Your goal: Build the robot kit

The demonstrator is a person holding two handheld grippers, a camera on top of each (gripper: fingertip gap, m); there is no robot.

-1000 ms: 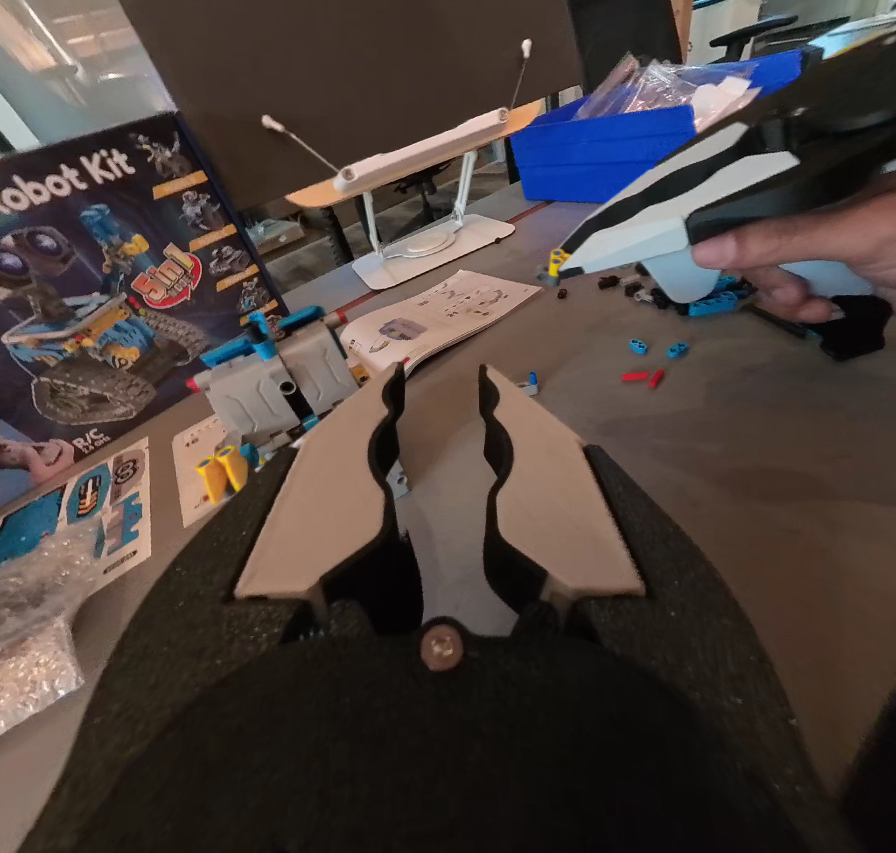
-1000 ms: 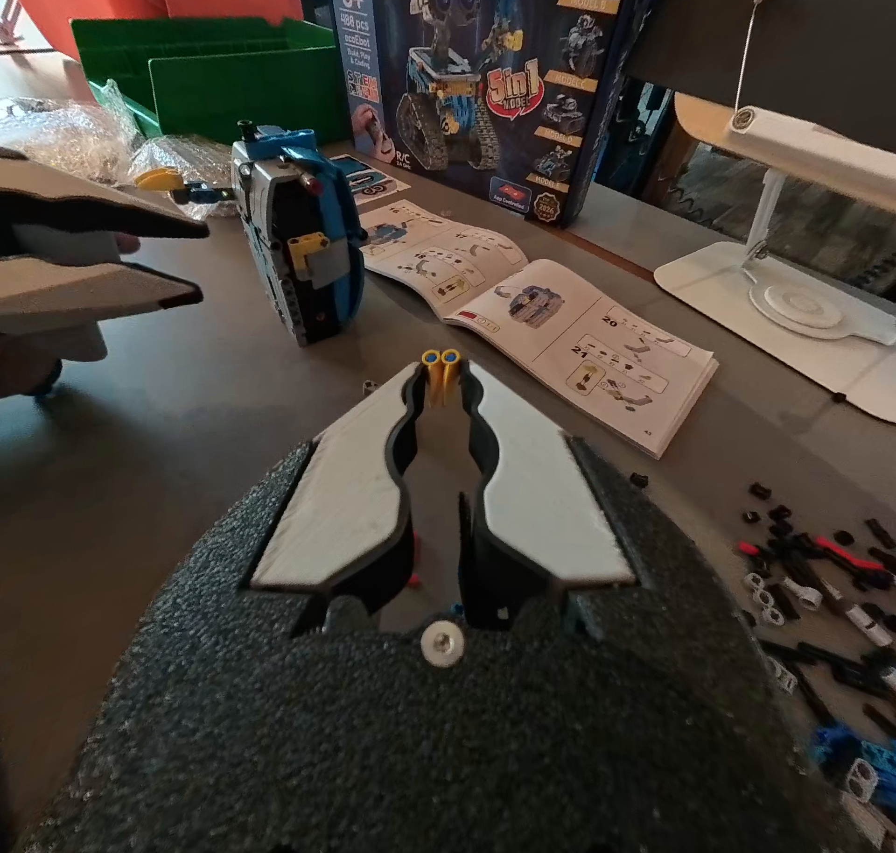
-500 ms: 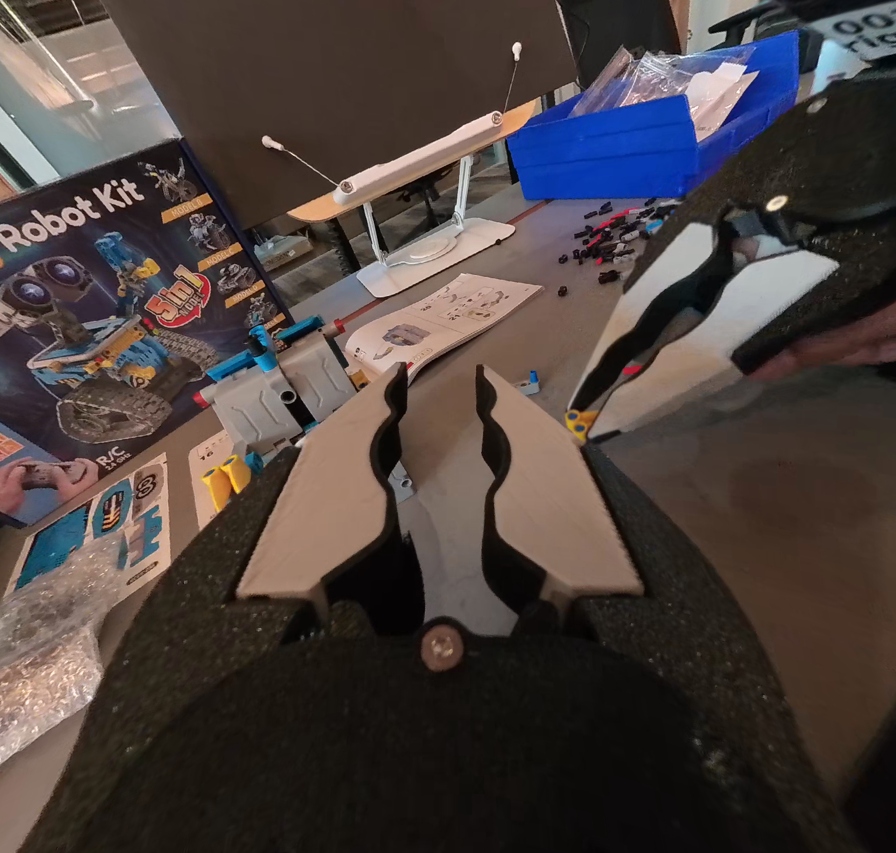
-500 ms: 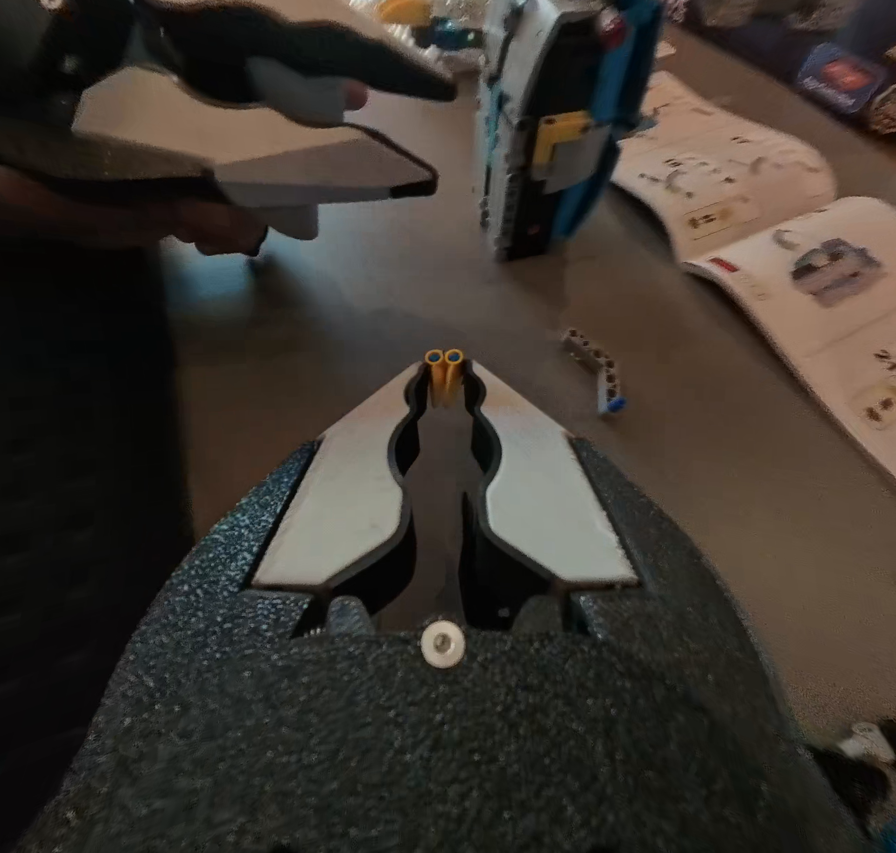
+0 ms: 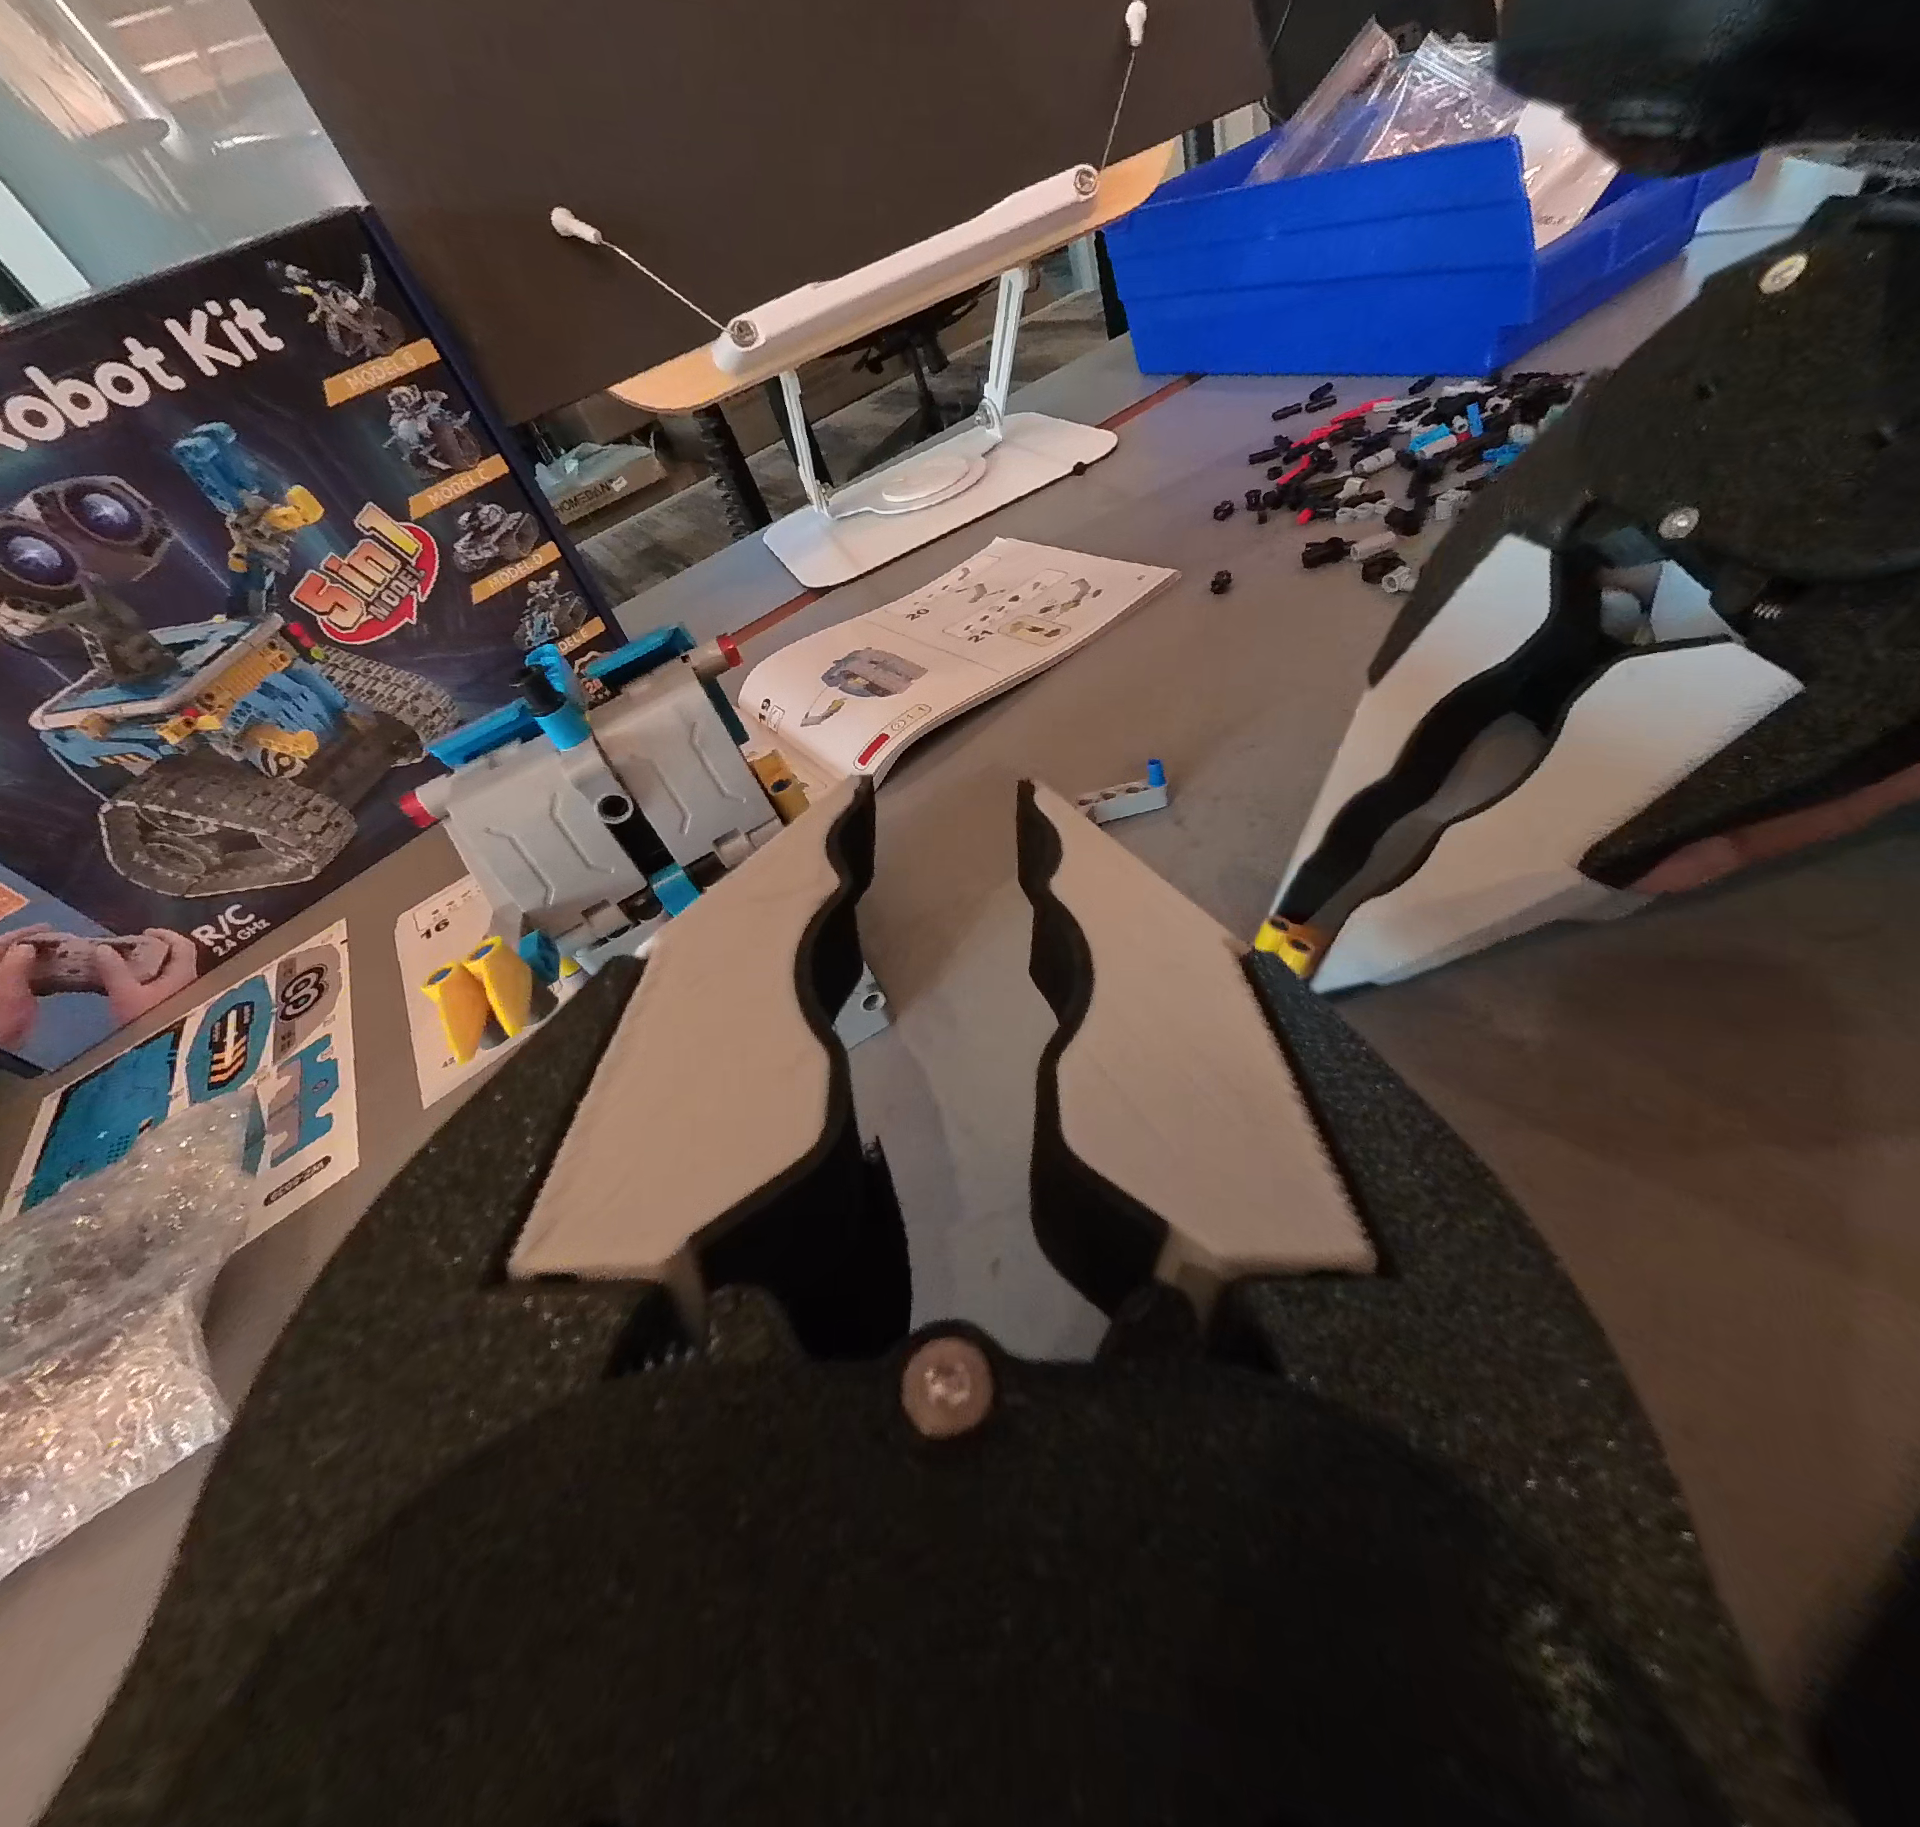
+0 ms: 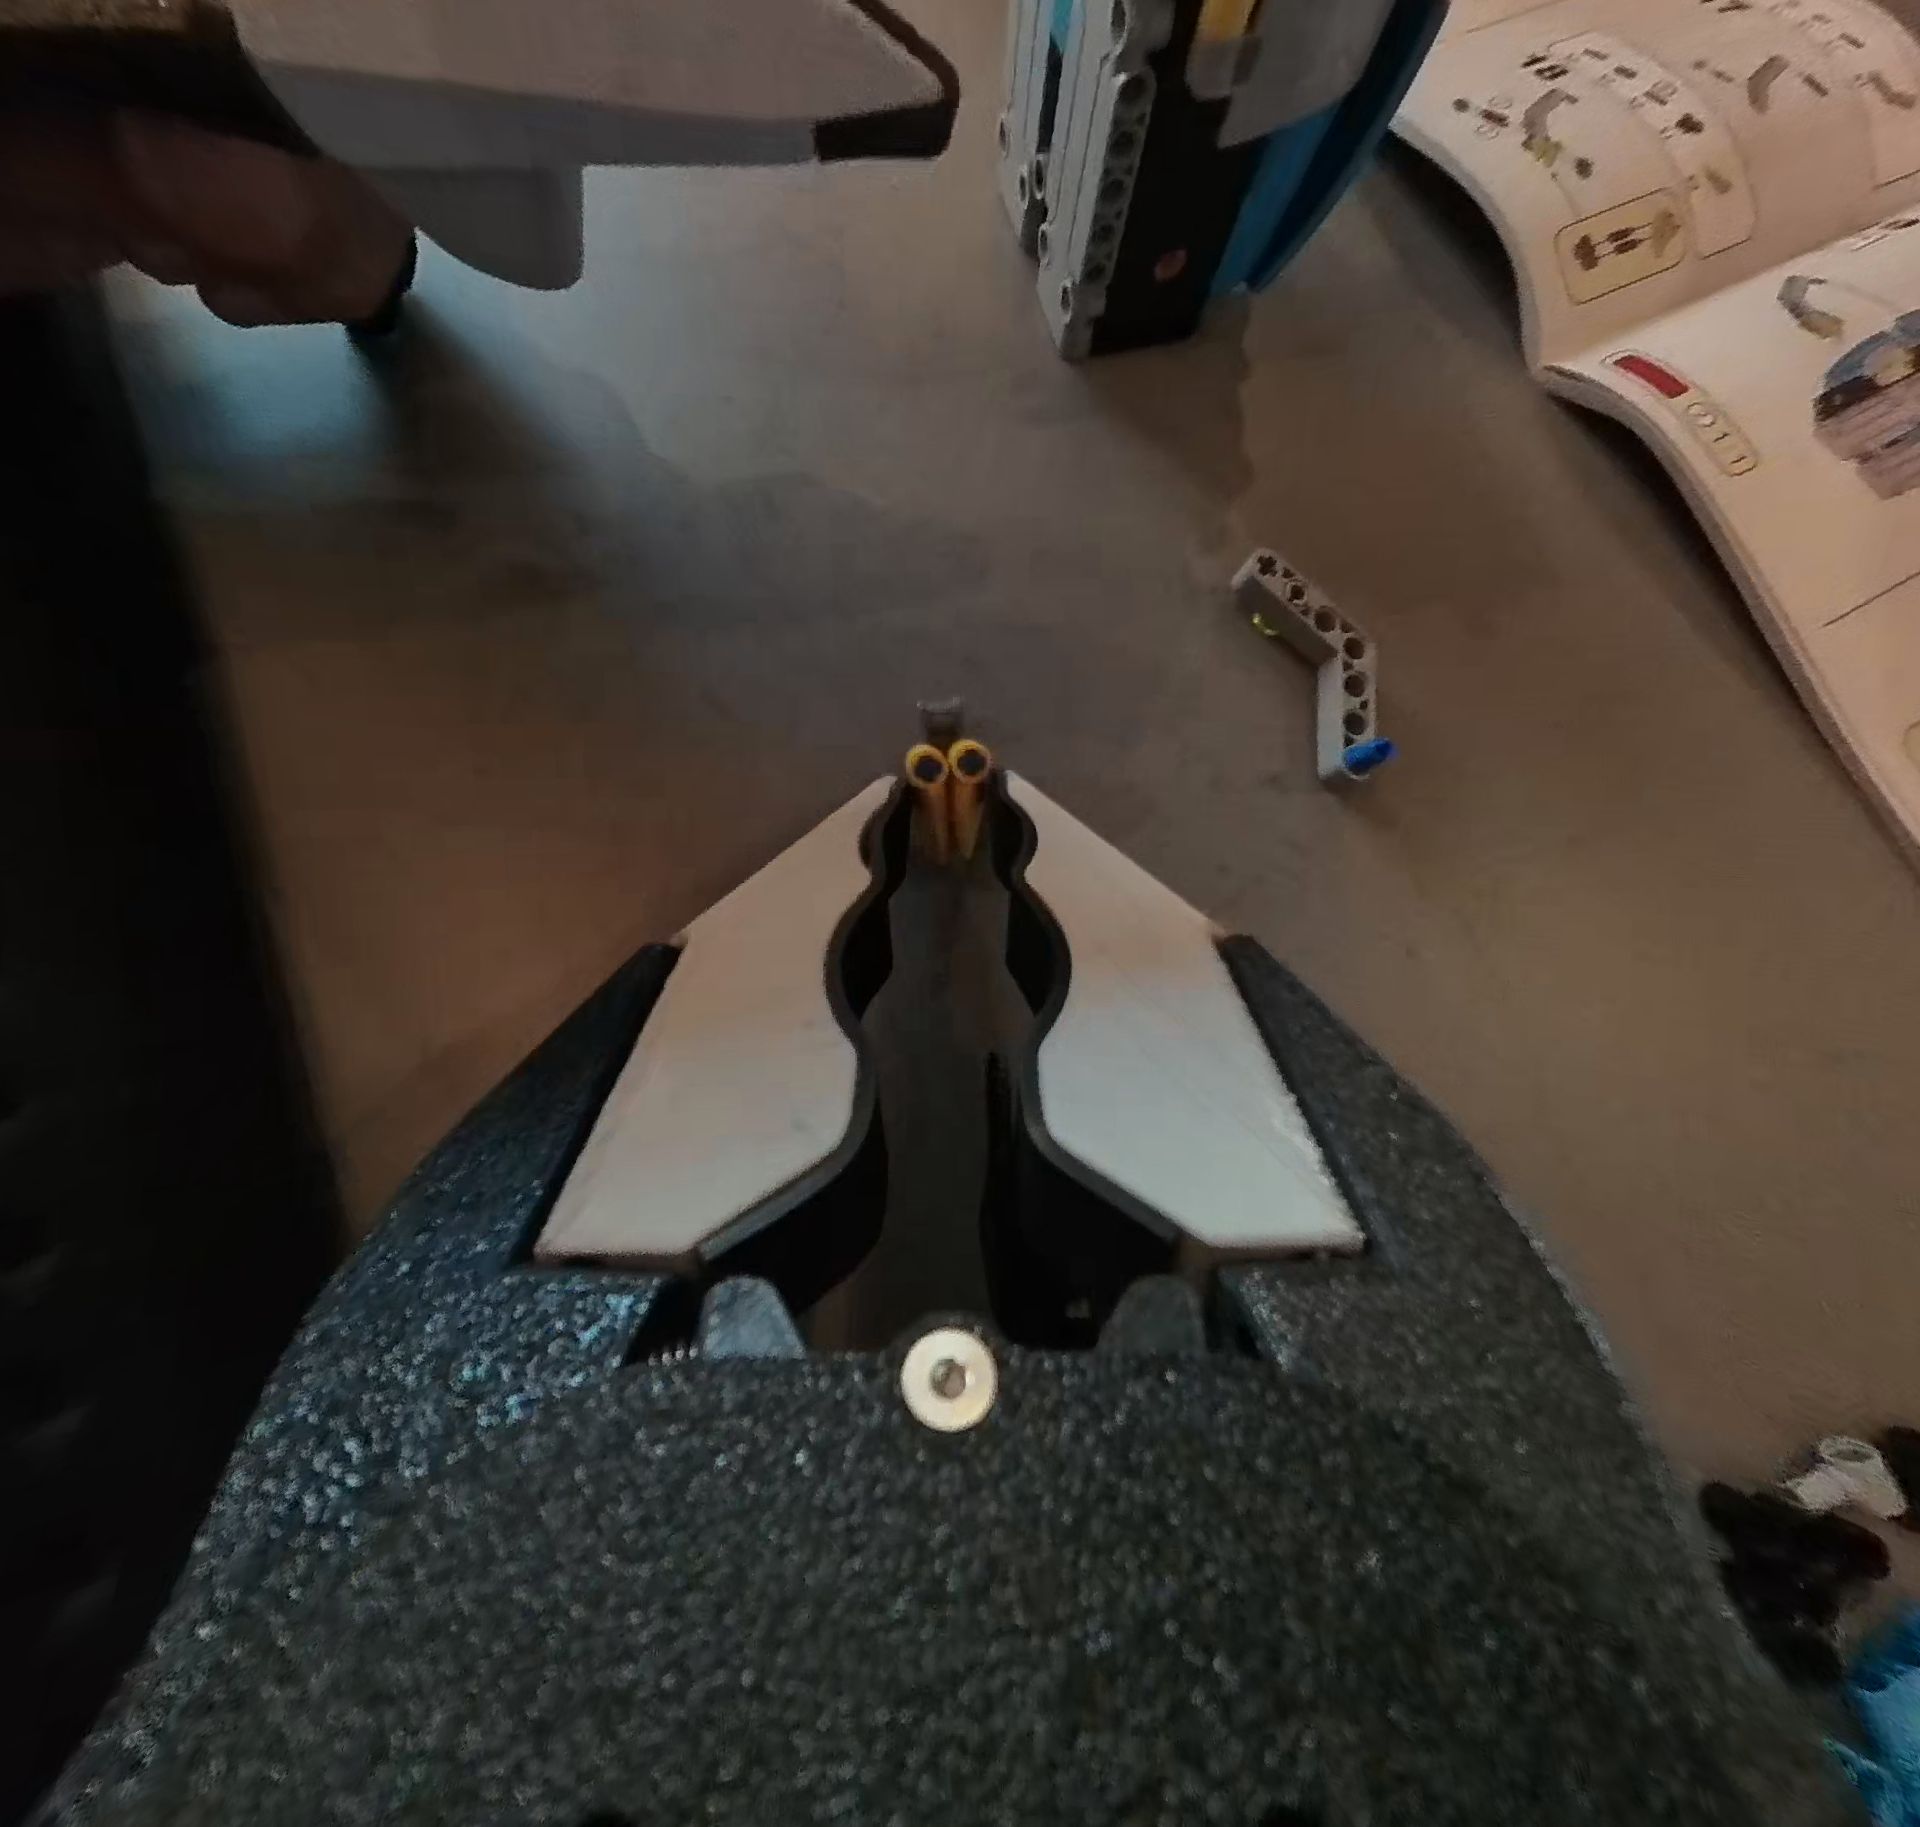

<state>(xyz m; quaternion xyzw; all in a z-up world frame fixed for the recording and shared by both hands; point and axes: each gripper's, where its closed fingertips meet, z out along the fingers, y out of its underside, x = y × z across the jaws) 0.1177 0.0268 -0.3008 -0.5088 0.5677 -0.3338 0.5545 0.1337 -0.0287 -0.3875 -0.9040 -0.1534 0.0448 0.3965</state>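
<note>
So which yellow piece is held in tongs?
The small double-barrelled yellow piece pinched in the right tongs; the yellow cones lie loose on a sheet.

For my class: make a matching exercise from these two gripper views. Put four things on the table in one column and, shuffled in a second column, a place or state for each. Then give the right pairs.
Things
1. yellow connector piece
2. grey angled beam
3. blue bin
4. instruction booklet

Places or states
A. lies open on the table
B. clamped at the right gripper's fingertips
C. flat on the table, blue pin at one end
D. holds clear plastic bags

Pairs: 1-B, 2-C, 3-D, 4-A
</note>
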